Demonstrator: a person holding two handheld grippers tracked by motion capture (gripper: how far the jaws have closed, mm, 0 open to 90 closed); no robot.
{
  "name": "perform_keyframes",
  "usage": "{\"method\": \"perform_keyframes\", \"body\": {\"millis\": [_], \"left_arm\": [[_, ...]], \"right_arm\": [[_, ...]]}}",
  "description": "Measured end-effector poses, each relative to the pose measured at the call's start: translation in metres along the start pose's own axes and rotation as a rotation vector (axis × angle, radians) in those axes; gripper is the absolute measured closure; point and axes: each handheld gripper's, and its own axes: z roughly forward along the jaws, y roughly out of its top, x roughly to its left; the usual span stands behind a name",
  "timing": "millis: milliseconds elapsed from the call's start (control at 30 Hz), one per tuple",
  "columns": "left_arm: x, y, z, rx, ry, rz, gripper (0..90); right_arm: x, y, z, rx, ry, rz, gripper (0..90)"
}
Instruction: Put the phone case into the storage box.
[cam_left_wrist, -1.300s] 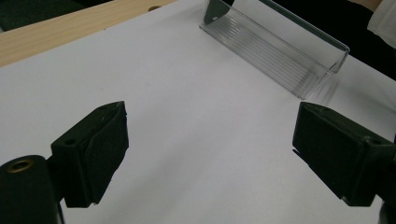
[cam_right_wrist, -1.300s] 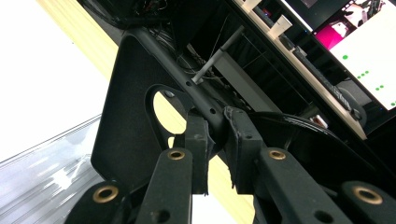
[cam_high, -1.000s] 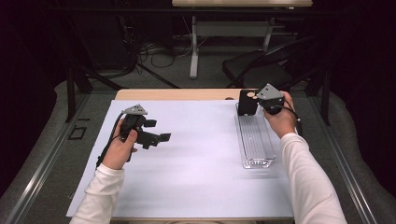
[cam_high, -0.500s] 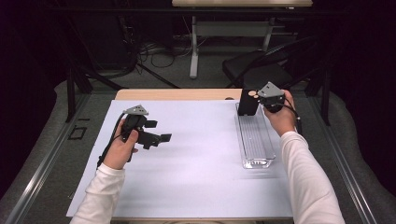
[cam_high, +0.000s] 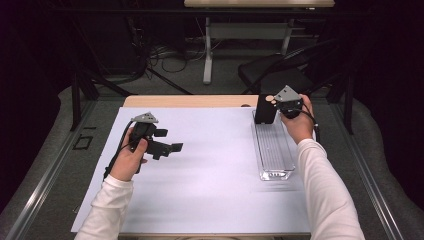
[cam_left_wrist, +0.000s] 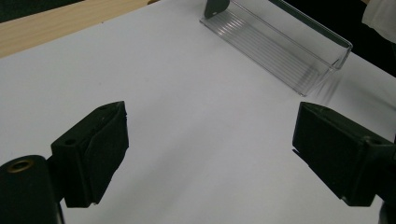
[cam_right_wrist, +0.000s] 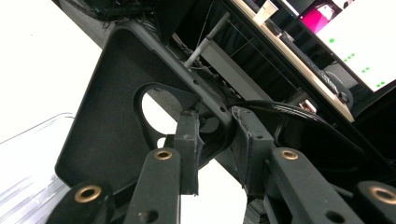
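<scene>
Little has shifted: right gripper (cam_high: 274, 102) still pinches a matte black plastic panel (cam_high: 264, 110) with a round hole, upright at the ribbed clear tray's (cam_high: 274, 150) far end. Left gripper (cam_high: 170, 148) hovers, fingers spread, over the white tabletop (cam_high: 210, 190).

1. Black flat plate (cam_high: 264, 109) with a round hole and a raised rim: held upright at the far end of the clear tray, clamped by its edge, as seen in the right gripper view (cam_right_wrist: 116, 121).
2. Clear ribbed plastic tray (cam_high: 274, 150): long, narrow, lying lengthwise on the white sheet at the table's right side.
</scene>
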Motion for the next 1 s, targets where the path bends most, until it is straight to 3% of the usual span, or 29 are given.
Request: {"method": "perform_keyframes", "body": {"millis": [200, 667, 1000], "left_arm": [[0.0001, -0.0001, -0.0002, -0.001, 0.001, -0.002, 10.9], [0.0, -0.0001, -0.0002, 0.0, 0.0, -0.003, 10.9], [0.0014, 0.0001, 0.0001, -0.002, 0.0, -0.003, 10.9]], "right_arm": [[0.0002, -0.0004, 0.0025, -0.001, -0.004, 0.018, 70.0], [-0.0034, -0.0008, -0.0003, -0.002, -0.026, 0.047, 55.3], [-0.0029, -0.0004, -0.0025, 0.005, -0.004, 0.072, 46.7]]}}
